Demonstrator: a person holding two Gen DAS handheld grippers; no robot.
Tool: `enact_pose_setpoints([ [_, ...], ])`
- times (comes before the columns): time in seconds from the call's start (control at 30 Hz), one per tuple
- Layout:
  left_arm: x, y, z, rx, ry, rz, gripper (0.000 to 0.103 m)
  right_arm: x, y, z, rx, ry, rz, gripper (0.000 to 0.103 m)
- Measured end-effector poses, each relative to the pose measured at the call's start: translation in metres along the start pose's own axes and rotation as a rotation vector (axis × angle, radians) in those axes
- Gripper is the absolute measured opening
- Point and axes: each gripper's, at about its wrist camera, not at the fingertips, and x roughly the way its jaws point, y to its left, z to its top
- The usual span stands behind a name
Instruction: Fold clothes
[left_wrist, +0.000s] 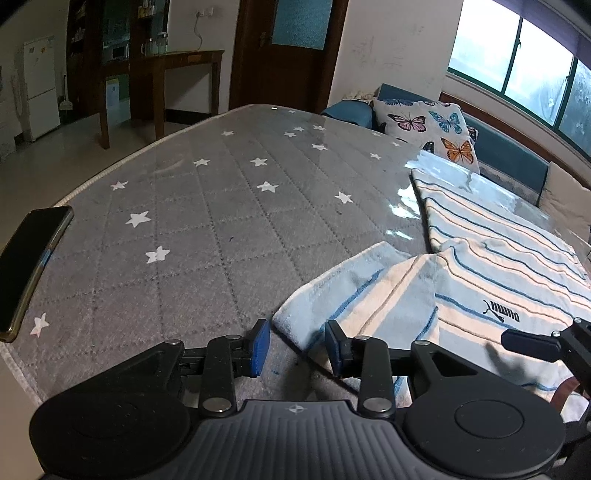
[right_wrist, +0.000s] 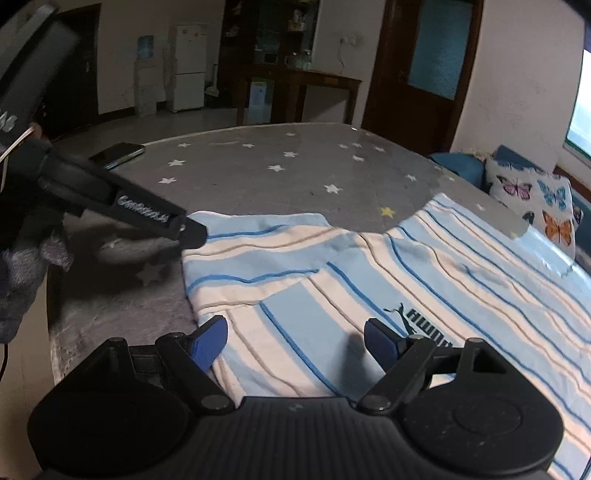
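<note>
A light-blue and white striped shirt with a black Puma logo lies flat on a grey star-patterned table cover. Its sleeve is folded in over the body. My left gripper is open, its blue pads on either side of the sleeve's near corner, nothing pinched. My right gripper is open and empty, low over the shirt near the logo. The left gripper's finger shows in the right wrist view by the sleeve. A right fingertip shows in the left wrist view.
A black phone lies at the table's left edge; it also shows in the right wrist view. A butterfly-print cushion and a blue bench stand beyond the far right edge. A wooden desk, a door and a fridge stand behind.
</note>
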Motion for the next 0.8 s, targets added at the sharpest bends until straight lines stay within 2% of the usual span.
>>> enact_pose_setpoints([
  [0.43,0.001,-0.001,-0.001,-0.004,-0.006,0.021,0.034,0.003,-0.001,0.002,0.035,-0.009,-0.024,0.083],
  [0.5,0.002,-0.002,-0.001,0.005,-0.009,0.016,0.025,0.006,0.0,0.001,0.04,0.0,-0.031,0.083],
  [0.53,0.003,-0.002,-0.001,0.011,-0.01,0.01,0.016,0.006,0.001,0.001,0.04,0.0,-0.033,0.083],
  [0.57,0.003,-0.002,-0.001,0.014,-0.01,0.003,0.011,0.006,0.001,0.001,0.041,0.001,-0.032,0.083],
  [0.67,0.0,-0.003,0.001,0.009,-0.019,-0.03,0.007,0.005,0.0,0.001,0.048,0.003,-0.028,0.083],
  [0.8,-0.016,-0.009,0.005,0.003,-0.066,-0.104,0.006,0.005,-0.002,0.0,0.066,0.004,-0.021,0.083],
])
